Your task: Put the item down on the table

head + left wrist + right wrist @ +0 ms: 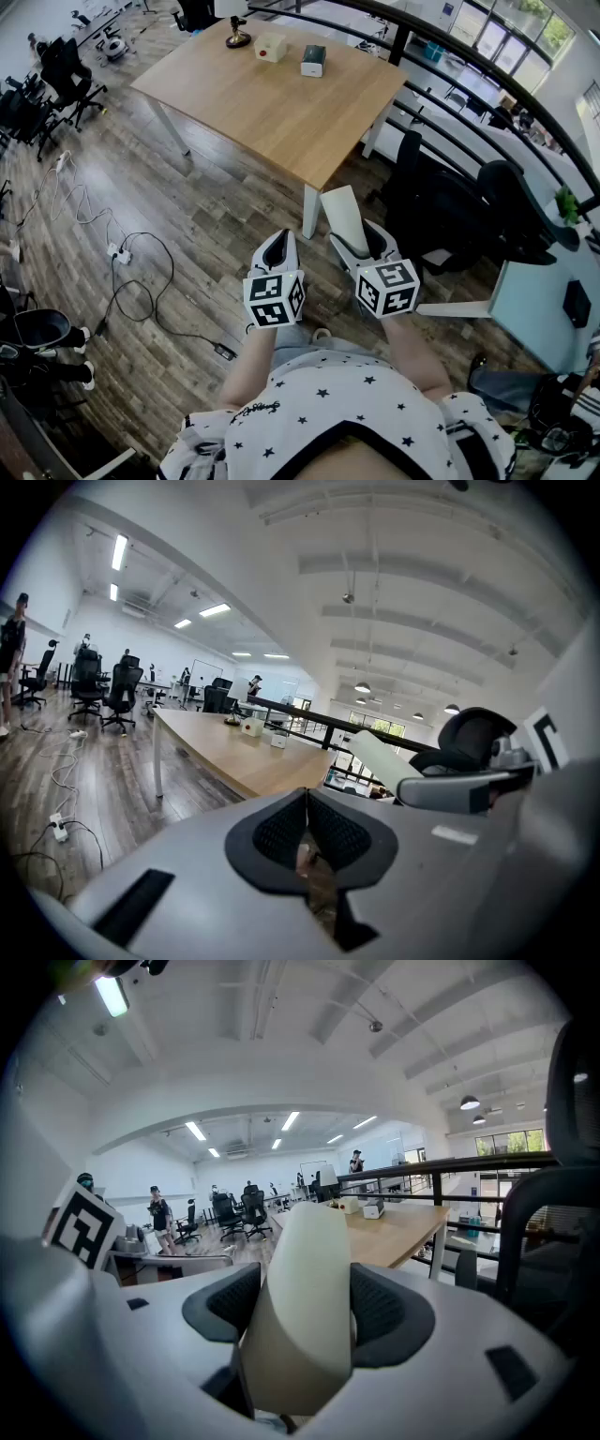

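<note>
Closest to me, the person's starred shirt (328, 394) fills the bottom of the head view, and both forearms run up under the marker cubes, which hide the hands.

The left gripper (307, 808) has its two dark pads pressed together at the tips. Only a thin sliver of floor shows lower down between them, and nothing is caught there.

The right gripper (361, 246) is clamped on the item (305, 1279), with one ribbed pad against each side. The lower end of the item sinks into the gripper body, so I cannot see how it finishes or say what it is. What shows is a smooth, pale cream piece that is long and narrow. It has a rounded top edge and no markings I can read. It sticks out past the jaws, leaning up and to the left in the head view.

The item hangs in the air over the plank floor (187, 216), on the near side of the wooden table (272, 103) and clear of it. Loose cables (122, 253) trail to my left.

Three small things stand at the table's far end: a beige box (270, 47), a white and dark box (313, 61) and a dark object (237, 37) too small to identify. Office chairs (66, 75) and a black railing (441, 56) lie beyond.
</note>
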Available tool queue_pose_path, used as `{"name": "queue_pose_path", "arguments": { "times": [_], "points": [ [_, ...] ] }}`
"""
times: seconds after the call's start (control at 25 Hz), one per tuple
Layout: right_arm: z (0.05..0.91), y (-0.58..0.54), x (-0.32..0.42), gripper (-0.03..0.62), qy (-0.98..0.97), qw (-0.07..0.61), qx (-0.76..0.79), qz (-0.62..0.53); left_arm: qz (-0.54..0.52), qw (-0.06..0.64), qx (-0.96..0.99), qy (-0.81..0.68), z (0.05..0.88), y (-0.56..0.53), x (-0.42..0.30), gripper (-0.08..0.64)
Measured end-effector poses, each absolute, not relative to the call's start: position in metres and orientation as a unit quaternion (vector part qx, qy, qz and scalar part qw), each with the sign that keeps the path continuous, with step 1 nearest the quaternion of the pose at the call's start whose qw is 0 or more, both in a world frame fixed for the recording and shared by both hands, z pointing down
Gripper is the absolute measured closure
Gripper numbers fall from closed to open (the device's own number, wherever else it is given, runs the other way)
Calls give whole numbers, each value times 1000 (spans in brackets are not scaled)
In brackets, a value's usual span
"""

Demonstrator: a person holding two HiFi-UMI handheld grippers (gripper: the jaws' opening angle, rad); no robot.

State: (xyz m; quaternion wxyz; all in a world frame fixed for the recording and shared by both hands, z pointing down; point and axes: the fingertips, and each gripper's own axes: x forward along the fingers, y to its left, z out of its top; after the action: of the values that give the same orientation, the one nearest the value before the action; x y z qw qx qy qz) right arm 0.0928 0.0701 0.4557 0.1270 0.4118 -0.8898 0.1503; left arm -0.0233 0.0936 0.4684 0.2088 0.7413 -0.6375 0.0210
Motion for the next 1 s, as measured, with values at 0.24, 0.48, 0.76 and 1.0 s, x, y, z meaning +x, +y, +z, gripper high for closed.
{"name": "queue_pose_path", "arguments": {
  "times": [0.24,0.48,0.76,1.0],
  "points": [
    [443,128,109,299,-898,100,410,128,44,206,738,-641,476,165,-1,546],
    [444,159,116,299,-903,89,399,132,35,193,732,-653,466,197,7,546],
    [430,172,124,298,-907,85,394,120,22,187,732,-655,456,212,17,546],
    [428,169,129,298,-911,93,391,97,16,190,729,-657,458,209,25,546]
  ]
}}
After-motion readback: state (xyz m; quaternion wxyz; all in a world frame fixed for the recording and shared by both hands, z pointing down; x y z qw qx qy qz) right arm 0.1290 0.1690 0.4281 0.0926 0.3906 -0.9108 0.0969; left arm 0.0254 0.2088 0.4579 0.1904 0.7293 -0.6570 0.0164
